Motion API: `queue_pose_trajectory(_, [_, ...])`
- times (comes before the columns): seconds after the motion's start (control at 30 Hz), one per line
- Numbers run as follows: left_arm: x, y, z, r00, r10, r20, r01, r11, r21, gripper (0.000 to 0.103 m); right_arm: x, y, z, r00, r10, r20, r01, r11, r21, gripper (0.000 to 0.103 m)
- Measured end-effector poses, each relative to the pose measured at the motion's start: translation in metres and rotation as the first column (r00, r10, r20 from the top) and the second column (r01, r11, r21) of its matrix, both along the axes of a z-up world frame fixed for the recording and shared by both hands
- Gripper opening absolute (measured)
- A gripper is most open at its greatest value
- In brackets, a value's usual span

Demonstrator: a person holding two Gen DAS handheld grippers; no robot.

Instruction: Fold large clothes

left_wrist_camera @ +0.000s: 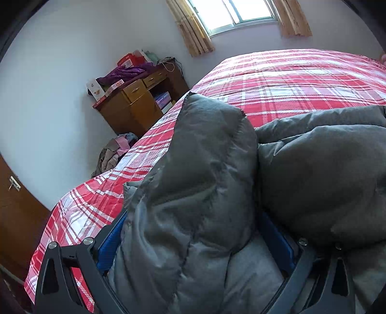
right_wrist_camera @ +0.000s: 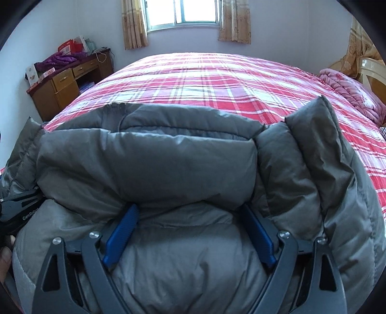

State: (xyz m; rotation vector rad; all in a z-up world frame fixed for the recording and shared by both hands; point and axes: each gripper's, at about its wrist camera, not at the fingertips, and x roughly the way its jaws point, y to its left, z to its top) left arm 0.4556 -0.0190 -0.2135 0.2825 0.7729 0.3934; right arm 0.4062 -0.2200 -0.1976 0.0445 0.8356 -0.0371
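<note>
A grey puffy down jacket (left_wrist_camera: 197, 183) lies bunched on a red and white plaid bed (left_wrist_camera: 289, 79). My left gripper (left_wrist_camera: 195, 241) has its blue pads wide apart with thick jacket padding filling the gap, fingertips hidden under the fabric. My right gripper (right_wrist_camera: 190, 227) likewise straddles a thick fold of the jacket (right_wrist_camera: 149, 164) between its blue pads (right_wrist_camera: 123, 231). The fold is rolled over toward me. The left gripper's body (right_wrist_camera: 19, 210) shows at the left edge of the right wrist view, against the jacket.
A wooden desk (left_wrist_camera: 135, 103) with purple clothes and boxes stands by the far left wall, also in the right wrist view (right_wrist_camera: 65, 82). A clothes pile (left_wrist_camera: 113, 154) lies on the floor beside the bed. A pink quilt (right_wrist_camera: 349, 94) sits at the bed's right. A window (right_wrist_camera: 183, 12) is behind.
</note>
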Motion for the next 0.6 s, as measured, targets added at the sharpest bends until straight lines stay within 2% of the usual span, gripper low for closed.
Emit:
queue_pose_trajectory(0.27, [0.0,-0.002,0.003,1.0,0.0,-0.016,0.001,0.999,0.034,0.102,0.003,0.003,0.0,1.0,-0.005,-0.008,0.005,1.0,-0.019,0.09])
queue_pose_trajectory(0.33, [-0.003,0.0,0.015,0.998,0.001,-0.056,0.0,1.0,0.019,0.102,0.005,0.004,0.001,1.0,0.0,-0.02,0.0,1.0,-0.027,0.09])
queue_pose_trajectory(0.37, [-0.011,0.001,0.03,0.999,0.001,-0.035,-0.001,1.0,-0.014,0.102,0.004,0.003,0.004,1.0,0.007,-0.024,-0.008,1.0,-0.025,0.086])
queue_pose_trajectory(0.4, [-0.018,0.001,0.044,1.0,-0.009,-0.002,0.009,0.999,-0.048,0.102,-0.003,-0.001,0.014,1.0,-0.005,-0.002,0.005,1.0,-0.01,0.077])
queue_pose_trajectory(0.5, [-0.032,-0.014,0.084,0.995,-0.051,0.085,0.063,0.986,-0.151,0.102,-0.029,-0.022,0.047,0.986,-0.094,0.137,0.087,0.995,0.058,0.077])
queue_pose_trajectory(0.6, [-0.023,-0.046,0.093,0.992,-0.1,0.072,0.112,0.977,-0.183,0.102,-0.031,-0.038,0.066,0.967,-0.161,0.199,0.165,0.986,0.001,0.077])
